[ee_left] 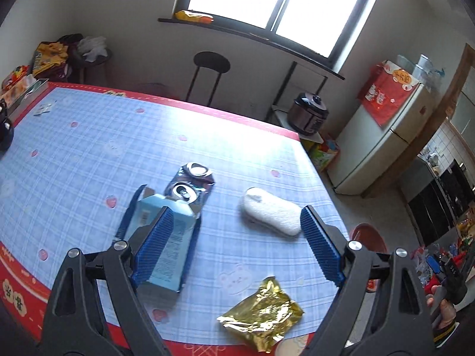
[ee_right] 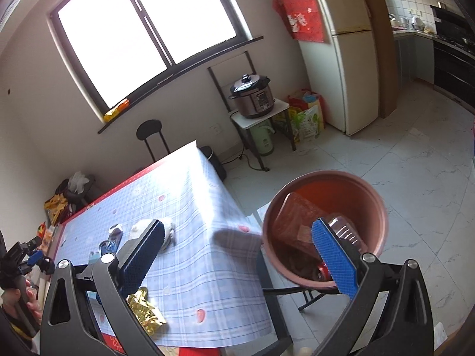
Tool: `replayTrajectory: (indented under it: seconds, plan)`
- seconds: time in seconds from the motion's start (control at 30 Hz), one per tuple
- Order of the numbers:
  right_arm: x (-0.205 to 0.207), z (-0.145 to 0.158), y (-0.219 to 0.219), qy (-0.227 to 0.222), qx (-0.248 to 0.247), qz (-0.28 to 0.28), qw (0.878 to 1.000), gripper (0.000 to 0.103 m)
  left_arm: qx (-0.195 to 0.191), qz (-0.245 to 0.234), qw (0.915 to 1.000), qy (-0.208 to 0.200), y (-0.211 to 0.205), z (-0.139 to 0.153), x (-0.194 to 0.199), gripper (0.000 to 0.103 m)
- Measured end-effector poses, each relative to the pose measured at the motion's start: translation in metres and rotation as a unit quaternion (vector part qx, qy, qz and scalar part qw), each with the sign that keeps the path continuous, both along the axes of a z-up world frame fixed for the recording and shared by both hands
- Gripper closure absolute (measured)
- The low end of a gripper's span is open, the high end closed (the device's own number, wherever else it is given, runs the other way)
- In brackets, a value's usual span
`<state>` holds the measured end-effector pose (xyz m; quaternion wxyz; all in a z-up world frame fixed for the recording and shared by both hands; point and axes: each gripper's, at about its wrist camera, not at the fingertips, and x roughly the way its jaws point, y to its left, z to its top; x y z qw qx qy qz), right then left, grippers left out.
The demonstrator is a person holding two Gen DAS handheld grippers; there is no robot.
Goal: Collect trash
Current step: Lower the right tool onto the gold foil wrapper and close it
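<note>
**Trash on the table, bin beside its corner; both claws wide and empty**

Through my left wrist camera I see four pieces of trash on the blue plaid tablecloth [ee_left: 89,148]: a crushed can [ee_left: 193,184], a flattened light-blue carton [ee_left: 166,237] lying against the can's near end, a white foam piece [ee_left: 271,215] to the right of them, and a crumpled gold foil wrapper [ee_left: 261,317] near the table's front edge. My left gripper [ee_left: 237,243] hangs above them with its jaws spread wide and nothing between the blue pads; one pad overlaps the carton in the view, the other sits just beside the foam piece.

Through my right wrist camera I see the terracotta-coloured bin [ee_right: 371,195] standing off the table's corner, already holding a reddish wrapper [ee_right: 297,216] and other pieces I cannot identify. My right gripper [ee_right: 240,252] is also spread wide and holds nothing; its right pad lies over the bin's mouth, its left pad over the table.

Beyond the table stand a black stool [ee_left: 211,72], a pressure cooker [ee_right: 252,98] on a small stand, a refrigerator [ee_right: 347,59], and a bright window [ee_right: 142,32].
</note>
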<state>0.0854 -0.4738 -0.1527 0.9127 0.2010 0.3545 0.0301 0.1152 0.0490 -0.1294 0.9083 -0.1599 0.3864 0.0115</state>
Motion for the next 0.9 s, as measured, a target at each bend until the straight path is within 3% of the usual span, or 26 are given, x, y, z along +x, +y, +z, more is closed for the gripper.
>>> replayTrajectory:
  seconds: [0.33,0.63,0.9]
  plan:
    - [0.013,-0.037,0.132,0.092,-0.010,0.087,0.992,0.005,-0.024,0.028,0.9976,0.059,0.092,-0.061,-0.038,0.017]
    - [-0.010,-0.086,0.198,0.179,-0.007,0.074,0.981,0.005,-0.037,-0.026,0.9941,0.099,0.132,-0.106,-0.022,0.017]
    - [-0.030,-0.117,0.230,0.235,0.007,0.061,0.970,0.005,-0.039,-0.079,0.9879,0.128,0.137,-0.129,0.007,0.017]
